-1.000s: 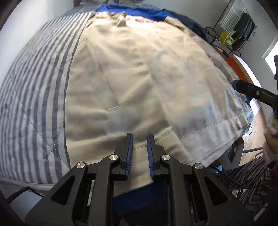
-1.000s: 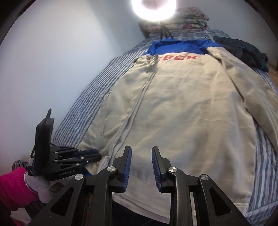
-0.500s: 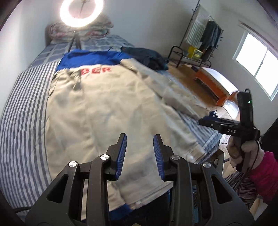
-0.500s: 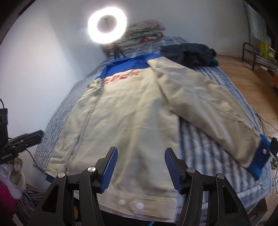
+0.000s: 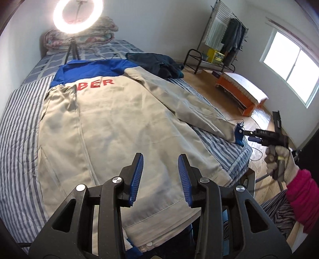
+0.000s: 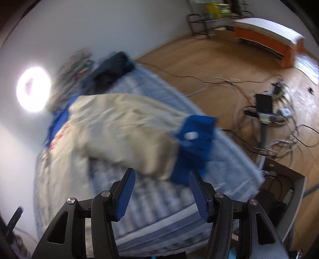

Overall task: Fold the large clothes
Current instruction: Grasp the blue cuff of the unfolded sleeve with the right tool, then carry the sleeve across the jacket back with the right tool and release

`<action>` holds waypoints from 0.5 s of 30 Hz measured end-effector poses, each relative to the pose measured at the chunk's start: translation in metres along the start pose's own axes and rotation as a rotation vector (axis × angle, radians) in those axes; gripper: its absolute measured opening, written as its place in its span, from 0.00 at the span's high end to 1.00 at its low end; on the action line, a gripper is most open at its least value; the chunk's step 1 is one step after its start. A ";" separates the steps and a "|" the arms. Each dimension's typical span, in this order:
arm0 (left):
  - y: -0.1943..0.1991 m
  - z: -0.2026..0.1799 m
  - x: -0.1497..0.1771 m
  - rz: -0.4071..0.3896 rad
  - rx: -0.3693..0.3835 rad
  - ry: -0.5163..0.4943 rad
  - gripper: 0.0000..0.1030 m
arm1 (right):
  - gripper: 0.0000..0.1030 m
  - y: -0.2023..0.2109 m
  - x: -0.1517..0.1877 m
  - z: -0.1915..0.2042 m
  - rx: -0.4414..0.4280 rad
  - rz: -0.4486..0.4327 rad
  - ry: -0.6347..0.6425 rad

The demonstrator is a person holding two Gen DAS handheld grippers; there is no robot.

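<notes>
Both sets of jaws stand wide, holding nothing. The left gripper [image 5: 160,177] hangs over the hem of the jacket [image 5: 111,127], spread back-up on the bed [image 5: 18,139]. The right gripper [image 6: 159,191] sits just short of the sleeve's blue cuff [image 6: 194,143] near the bed's edge.

1. Jacket [image 5: 123,127]: spread flat over the bed [image 5: 18,139]; open air above it.
2. Sleeve cuff [image 6: 194,145]: at the bed's right edge, just ahead of the spread-jawed right gripper [image 6: 159,191].
3. Ring light [image 5: 78,15] and dark clothes [image 5: 157,63]: obstruct the bed's far end.
4. Floor cables [image 6: 269,123] and orange bench [image 5: 241,93]: clutter the floor beside the bed.
</notes>
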State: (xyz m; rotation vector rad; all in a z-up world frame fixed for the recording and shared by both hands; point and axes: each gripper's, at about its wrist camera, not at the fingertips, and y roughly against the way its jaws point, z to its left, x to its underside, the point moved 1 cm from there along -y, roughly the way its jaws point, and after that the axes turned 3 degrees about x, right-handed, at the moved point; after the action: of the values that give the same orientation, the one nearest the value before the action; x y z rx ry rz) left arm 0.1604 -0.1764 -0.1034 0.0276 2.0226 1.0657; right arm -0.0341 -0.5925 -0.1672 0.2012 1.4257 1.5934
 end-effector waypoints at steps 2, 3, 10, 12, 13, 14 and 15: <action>-0.002 -0.004 0.001 0.005 0.003 -0.013 0.65 | 0.43 -0.010 -0.009 -0.018 -0.011 0.021 -0.067; -0.004 -0.006 0.001 0.007 0.003 -0.021 0.65 | 0.43 -0.015 -0.011 -0.026 -0.028 0.031 -0.096; -0.009 0.001 0.006 0.028 -0.019 -0.015 0.65 | 0.46 -0.044 -0.027 -0.046 -0.037 0.065 -0.169; -0.009 0.004 0.008 0.034 -0.022 -0.008 0.65 | 0.46 -0.051 -0.032 -0.051 -0.047 0.062 -0.193; -0.010 0.005 0.009 0.038 -0.022 -0.005 0.65 | 0.46 -0.053 -0.033 -0.053 -0.064 0.060 -0.209; -0.011 0.007 0.009 0.042 -0.025 -0.004 0.65 | 0.46 -0.056 -0.035 -0.055 -0.079 0.054 -0.220; -0.012 0.008 0.010 0.047 -0.028 -0.005 0.65 | 0.46 -0.057 -0.036 -0.056 -0.090 0.047 -0.224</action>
State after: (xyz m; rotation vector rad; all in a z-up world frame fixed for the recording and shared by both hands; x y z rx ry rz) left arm 0.1628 -0.1750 -0.1206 0.0632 2.0111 1.1216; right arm -0.0221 -0.6647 -0.2161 0.3513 1.1821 1.6149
